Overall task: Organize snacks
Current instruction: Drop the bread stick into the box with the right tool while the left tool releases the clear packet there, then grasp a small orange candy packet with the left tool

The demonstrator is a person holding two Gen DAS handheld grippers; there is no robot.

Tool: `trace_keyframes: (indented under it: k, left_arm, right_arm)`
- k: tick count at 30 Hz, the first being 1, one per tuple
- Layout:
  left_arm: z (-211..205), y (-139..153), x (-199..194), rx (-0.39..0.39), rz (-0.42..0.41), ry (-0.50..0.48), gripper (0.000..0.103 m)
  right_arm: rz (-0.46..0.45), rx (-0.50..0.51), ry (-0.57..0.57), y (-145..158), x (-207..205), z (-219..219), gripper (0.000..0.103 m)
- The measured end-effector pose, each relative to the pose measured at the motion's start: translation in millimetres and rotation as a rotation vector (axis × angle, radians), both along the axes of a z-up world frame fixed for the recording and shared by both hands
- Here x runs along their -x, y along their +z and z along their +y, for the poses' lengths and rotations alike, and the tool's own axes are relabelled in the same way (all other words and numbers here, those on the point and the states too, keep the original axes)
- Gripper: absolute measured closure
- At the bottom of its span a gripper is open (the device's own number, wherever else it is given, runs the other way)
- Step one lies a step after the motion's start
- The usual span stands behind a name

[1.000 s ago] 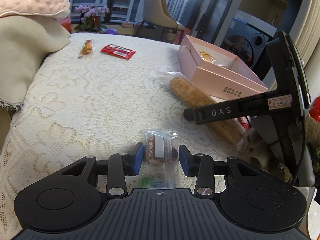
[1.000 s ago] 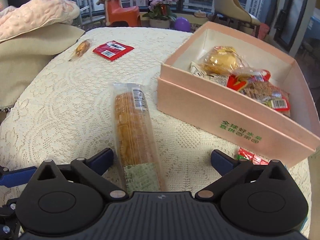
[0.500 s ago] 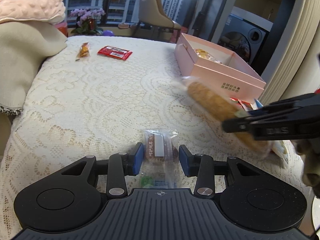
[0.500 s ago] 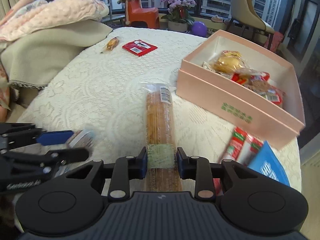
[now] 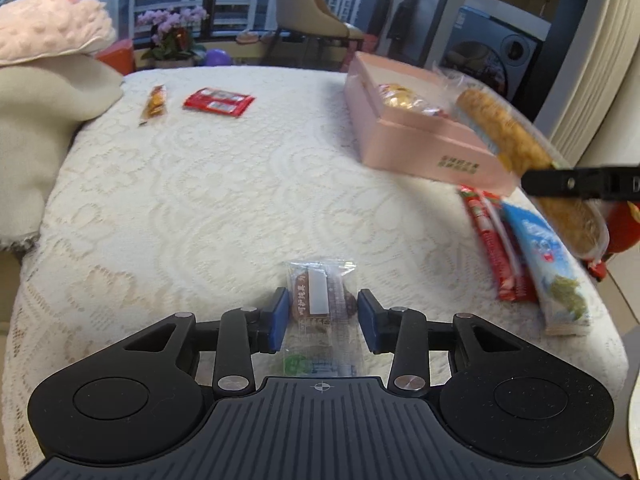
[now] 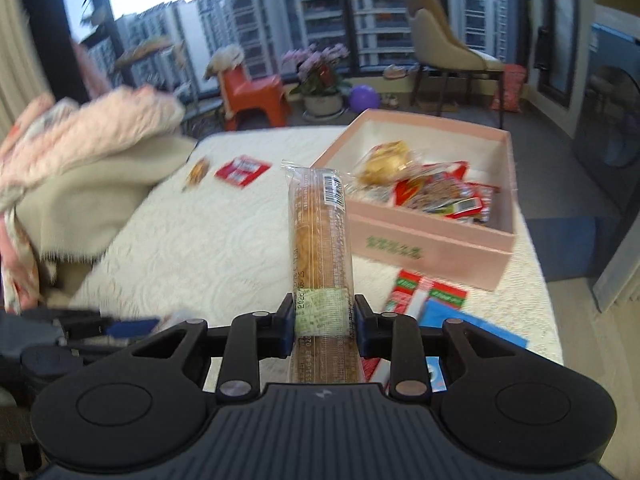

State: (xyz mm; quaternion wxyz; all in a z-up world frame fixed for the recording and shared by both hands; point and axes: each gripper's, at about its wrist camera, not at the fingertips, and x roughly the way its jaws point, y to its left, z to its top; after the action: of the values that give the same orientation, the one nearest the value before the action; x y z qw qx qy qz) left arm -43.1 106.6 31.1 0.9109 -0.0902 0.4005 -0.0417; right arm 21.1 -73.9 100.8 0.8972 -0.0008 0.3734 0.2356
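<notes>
Had the long bread pack (image 6: 320,240) pinched at its near, labelled end in the right tongs (image 6: 322,326), closed to a narrow gap on the wrapper. A second ago lay flat on the counter (image 5: 200,200) between wide-open pads. Half a second ago got clamped. Now hung in the air, far end reaching the near wall of the pink box (image 6: 432,240). Seen from the left wrist view, rode above the box's near corner, tilted. Judged from that: pick-up done, only the drop into the box left, among the gold and red packets already inside.

Kept the small cake pack (image 5: 320,296) between the blue pads of the left tongs (image 5: 322,320), partly closed against its wrapper as in both earlier views, low over the near edge of the counter.

Left loose for later: a red packet (image 5: 218,101) and a small orange snack (image 5: 154,102) at the far side, red sticks (image 5: 492,248) and a blue pack (image 5: 548,264) just beside the box.

Covered the counter with cream lace. Piled blankets (image 5: 40,100) on the left. Beyond, tall windows on apartment towers, orchids (image 6: 316,64), an orange stool (image 6: 252,96), a beige chair (image 6: 444,52).
</notes>
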Motion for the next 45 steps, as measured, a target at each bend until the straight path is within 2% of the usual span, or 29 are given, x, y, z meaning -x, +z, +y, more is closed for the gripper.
trace_keyframes:
  k: [3,5,7,11,13,14,16,18,23,26,28,29,32,33,35,38,41,42,45]
  left_arm:
    - [-6,14,-8,0.021,-0.039,-0.041,0.061]
    - [-6,34,-19,0.065,-0.081,-0.069,0.061]
    - [-7,65,-34,0.101,-0.154,-0.087,0.061]
    - [-20,131,-74,0.121,-0.309,-0.134,0.06]
    - [-25,149,-102,0.192,-0.347,-0.155,0.059]
    - [-26,152,-120,0.239,-0.337,-0.166,0.059]
    - [-24,148,-152,0.302,-0.279,-0.167,0.059]
    - [-19,140,-164,0.302,-0.255,-0.143,0.061]
    - [8,111,-149,0.261,-0.232,-0.058,0.061]
    - [20,82,-136,0.227,-0.16,-0.003,0.061]
    - [27,61,-130,0.232,-0.102,0.027,0.061]
    - [34,54,-127,0.235,-0.077,0.044,0.061]
    - [54,36,-115,0.194,-0.039,0.095,0.061]
    - [61,31,-111,0.163,-0.04,0.112,0.061]
    - [73,26,-108,0.112,-0.044,0.149,0.061]
    - [95,26,-113,0.078,-0.073,0.209,0.061]
    - [113,32,-143,0.011,-0.136,0.233,0.06]
    - [122,30,-157,0.005,-0.129,0.256,0.06]
    - [149,17,-195,0.013,-0.027,0.368,0.061]
  right_arm:
    - [-0.023,-0.063,-0.035,12,-2,-21,0.075]
    - [-0.049,-0.069,-0.064,19,-2,-32,0.075]
    - [-0.078,-0.057,-0.096,24,-1,-41,0.075]
    - [-0.1,-0.046,-0.135,27,-2,-55,0.075]
    - [-0.093,-0.045,-0.144,24,-5,-58,0.075]
    - [-0.089,-0.039,-0.149,22,-7,-59,0.075]
    - [-0.08,-0.026,-0.167,19,-11,-59,0.075]
    - [-0.08,-0.019,-0.178,19,-15,-61,0.075]
    - [-0.105,-0.034,-0.205,32,-27,-66,0.075]
    - [-0.124,-0.098,-0.206,54,-57,-65,0.075]
    - [-0.096,-0.144,-0.221,67,-89,-63,0.075]
    - [-0.074,-0.157,-0.224,71,-107,-60,0.073]
    - [0.003,-0.112,-0.218,65,-149,-45,0.039]
    - [0.009,-0.09,-0.241,61,-154,-42,0.039]
    - [0.019,-0.075,-0.233,51,-152,-40,0.039]
    - [0.018,-0.076,-0.223,36,-131,-45,0.037]
    - [0.003,-0.022,-0.203,19,-109,-45,0.036]
    - [0.004,-0.011,-0.196,13,-102,-45,0.036]
    - [0.028,-0.005,-0.188,-3,-81,-53,0.036]
